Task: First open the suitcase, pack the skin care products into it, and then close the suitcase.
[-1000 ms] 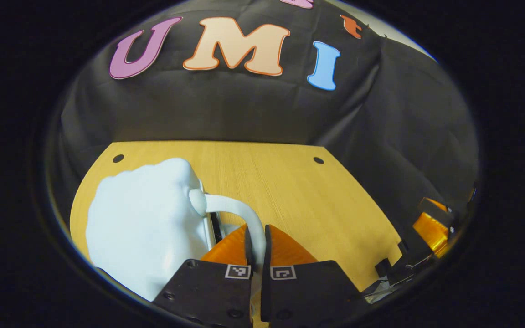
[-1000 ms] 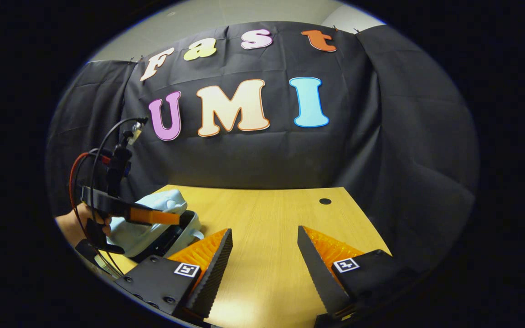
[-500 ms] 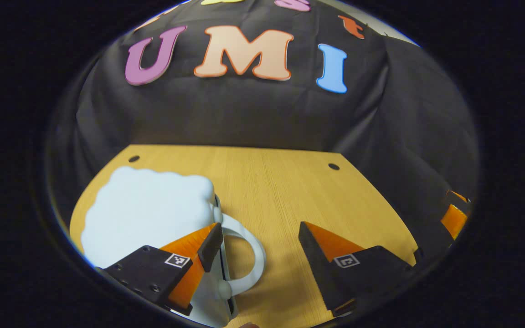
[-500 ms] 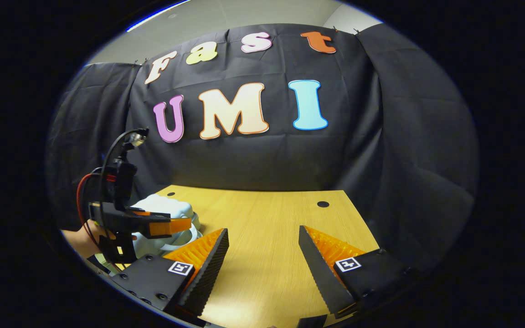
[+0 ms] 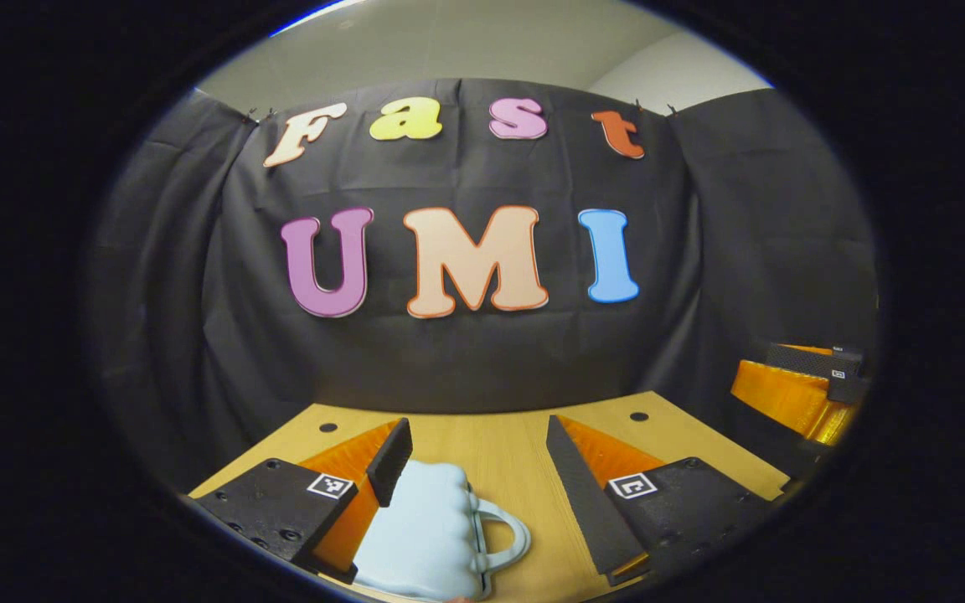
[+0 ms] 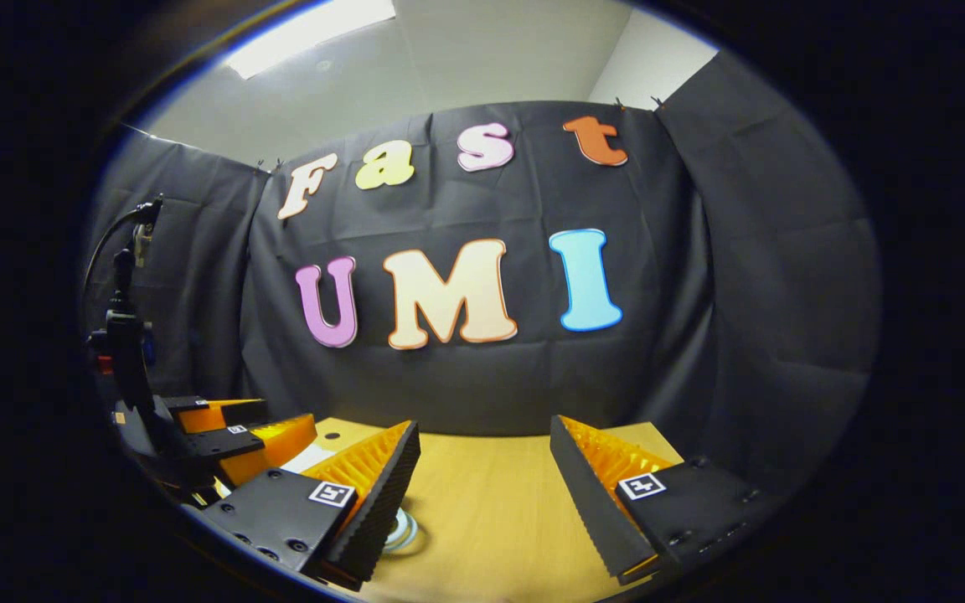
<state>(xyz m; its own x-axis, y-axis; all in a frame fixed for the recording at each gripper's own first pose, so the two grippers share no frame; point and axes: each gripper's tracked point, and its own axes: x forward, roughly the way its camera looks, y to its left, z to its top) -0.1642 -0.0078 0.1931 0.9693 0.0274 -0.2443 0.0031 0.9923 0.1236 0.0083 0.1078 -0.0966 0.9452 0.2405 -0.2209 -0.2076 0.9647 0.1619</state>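
Observation:
A pale blue suitcase (image 5: 424,536) lies on the wooden table (image 5: 683,435) with its lid down and its looped handle (image 5: 509,536) pointing right. My left gripper (image 5: 476,427) hovers above and just behind it, open, with nothing between the fingers. In the right gripper view, a sliver of the handle (image 6: 403,529) peeks out beside my right gripper's left finger. My right gripper (image 6: 484,427) is open and holds nothing, over bare table (image 6: 482,502). The left gripper (image 6: 227,435) appears at the left, raised. The right gripper (image 5: 797,385) appears at the far right of the left gripper view.
Black cloth hangs behind the table and along both sides. Small round holes (image 5: 638,415) mark the tabletop near its back edge. Cables rise from the left gripper (image 6: 118,276). Bare table lies right of the suitcase.
My left gripper let go of the suitcase handle, opened, and lifted back. The lid, ajar a second ago, now lies shut. Both views have tilted upward.

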